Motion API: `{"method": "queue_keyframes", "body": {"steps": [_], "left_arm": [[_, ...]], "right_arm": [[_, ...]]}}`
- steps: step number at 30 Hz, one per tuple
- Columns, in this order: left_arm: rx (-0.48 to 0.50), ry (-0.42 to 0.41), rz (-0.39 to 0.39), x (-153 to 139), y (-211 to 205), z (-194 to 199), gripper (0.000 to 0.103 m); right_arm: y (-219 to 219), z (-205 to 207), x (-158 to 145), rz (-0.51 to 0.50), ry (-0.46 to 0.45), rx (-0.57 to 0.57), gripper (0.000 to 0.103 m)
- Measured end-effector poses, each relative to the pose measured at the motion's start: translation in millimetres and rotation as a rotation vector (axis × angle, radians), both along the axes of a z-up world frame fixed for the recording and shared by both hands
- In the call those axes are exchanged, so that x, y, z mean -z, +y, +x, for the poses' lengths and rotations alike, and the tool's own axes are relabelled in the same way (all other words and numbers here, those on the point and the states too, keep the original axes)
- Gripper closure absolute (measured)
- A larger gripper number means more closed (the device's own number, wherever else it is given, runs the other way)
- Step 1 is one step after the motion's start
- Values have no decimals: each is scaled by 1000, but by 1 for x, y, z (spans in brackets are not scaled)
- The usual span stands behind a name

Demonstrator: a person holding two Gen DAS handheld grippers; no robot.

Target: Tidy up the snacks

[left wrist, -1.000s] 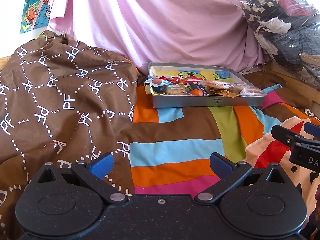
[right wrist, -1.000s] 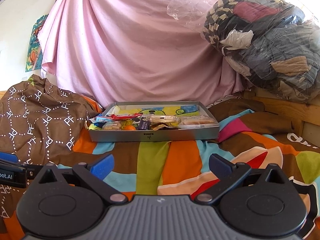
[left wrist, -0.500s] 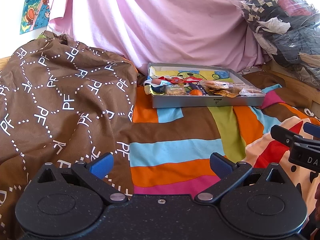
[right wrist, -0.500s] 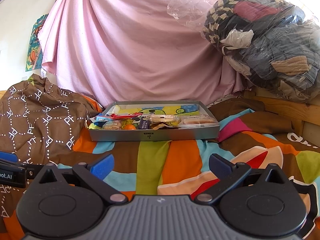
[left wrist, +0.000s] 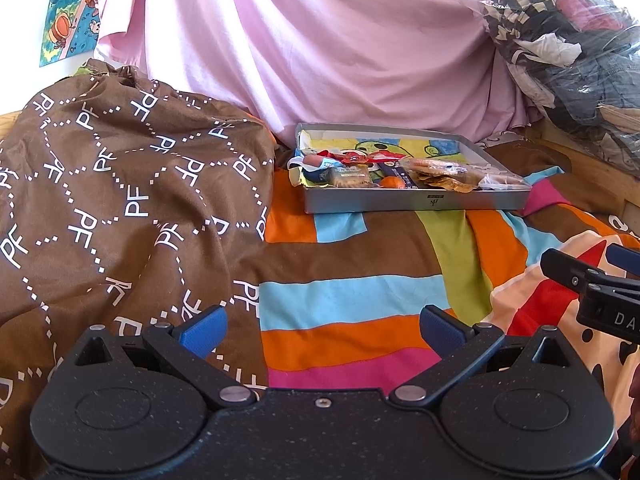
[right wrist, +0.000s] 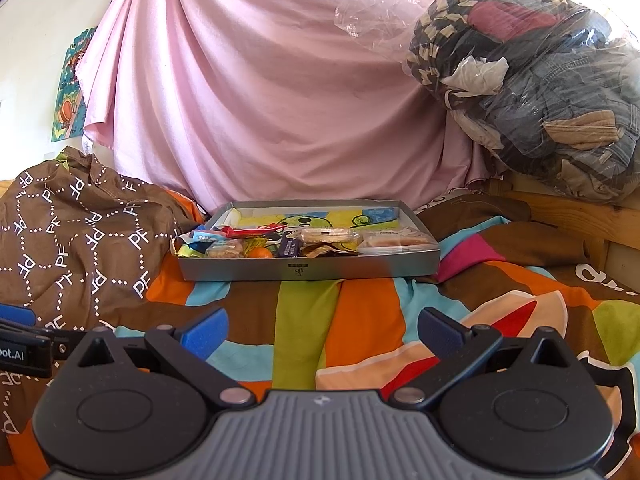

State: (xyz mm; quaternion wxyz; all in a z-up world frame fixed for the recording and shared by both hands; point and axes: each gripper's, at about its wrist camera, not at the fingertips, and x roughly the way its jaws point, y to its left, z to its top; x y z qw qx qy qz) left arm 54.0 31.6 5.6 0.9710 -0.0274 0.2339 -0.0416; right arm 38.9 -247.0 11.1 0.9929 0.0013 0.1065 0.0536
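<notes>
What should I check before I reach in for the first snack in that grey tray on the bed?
1. Left gripper jaws open and holding nothing: ok.
2. Right gripper jaws open and holding nothing: ok.
3. Striped bedcover between grippers and grey tray free of obstacles: ok.
4. Tray sitting level on the soft bedcover: cannot tell; it may shift when pushed.
5. Snacks separated enough for a clean pick: not ok; they are crowded along the near wall, some overlapping.
6. Brown patterned cloth clear of the tray: ok, though it is bunched close to the tray's left end.
</notes>
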Motion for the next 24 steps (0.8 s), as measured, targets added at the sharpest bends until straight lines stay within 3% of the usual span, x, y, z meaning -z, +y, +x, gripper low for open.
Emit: {"method": "queue_keyframes", "body": {"steps": [24], "left_arm": [[-1, 12, 0, 2, 0, 0, 1]], "right_arm": [[1, 1, 1, 0, 5, -3, 0]]}}
